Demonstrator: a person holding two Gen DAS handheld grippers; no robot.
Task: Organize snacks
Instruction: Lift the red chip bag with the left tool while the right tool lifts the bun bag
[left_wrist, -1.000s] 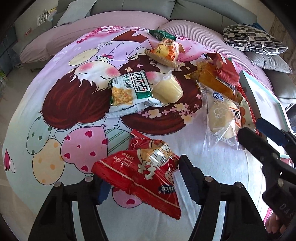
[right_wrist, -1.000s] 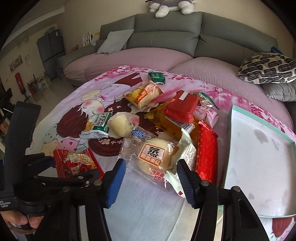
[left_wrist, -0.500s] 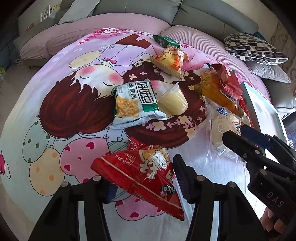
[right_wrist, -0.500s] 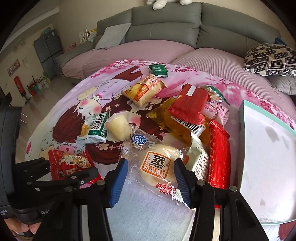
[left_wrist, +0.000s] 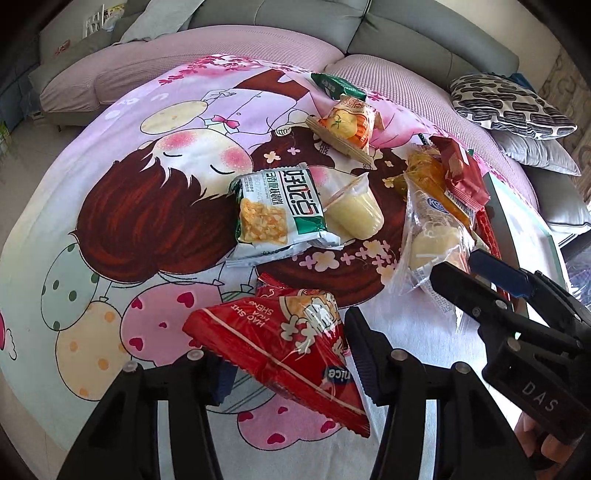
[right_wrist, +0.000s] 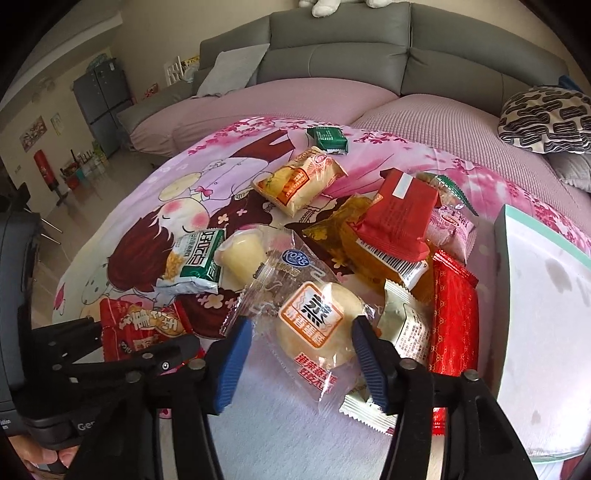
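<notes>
Many snack packets lie on a round table under a pink cartoon cloth (left_wrist: 110, 206). My left gripper (left_wrist: 291, 354) is open, its jaws on either side of a red snack bag (left_wrist: 280, 347) that rests on the cloth. My right gripper (right_wrist: 301, 354) is open, its jaws on either side of a clear-wrapped steamed cake (right_wrist: 314, 325); the cake also shows in the left wrist view (left_wrist: 432, 240). A green-white cracker packet (left_wrist: 277, 214) and a yellow jelly cup (left_wrist: 354, 214) lie mid-table.
A teal-rimmed white tray (right_wrist: 546, 317) sits at the table's right. A pile of red, orange, pink and beige packets (right_wrist: 399, 229) lies between the cake and the tray. A green packet (right_wrist: 328, 140) lies at the far edge. A grey sofa (right_wrist: 369, 48) stands behind.
Both grippers have moved forward and lower over the table. The left jaws now flank the red bag and the right jaws flank the steamed cake. The snacks have not moved.
</notes>
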